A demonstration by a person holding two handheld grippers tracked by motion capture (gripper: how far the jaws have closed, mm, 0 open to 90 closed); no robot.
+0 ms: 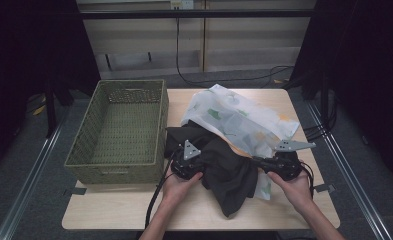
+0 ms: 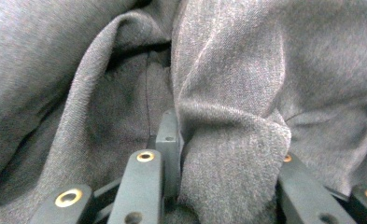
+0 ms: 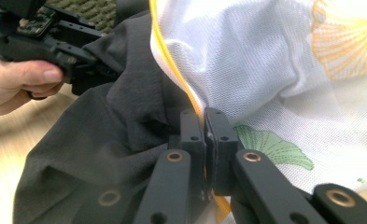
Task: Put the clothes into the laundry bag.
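- My right gripper has its jaws pinched tight on the yellow hem of the white printed cloth.
- My left gripper clamps a fold of the dark garment, mid-table.
- The wicker basket alongside holds nothing.

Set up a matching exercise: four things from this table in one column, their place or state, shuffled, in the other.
1. basket
2. dark cloth
3. white leaf-print cloth
4. right tongs

A. shut on a yellow-trimmed fabric edge
B. bunched between the two hands
C. empty, at the table's left
D. spread at the far right, partly under another cloth

Pairs: 1-C, 2-B, 3-D, 4-A
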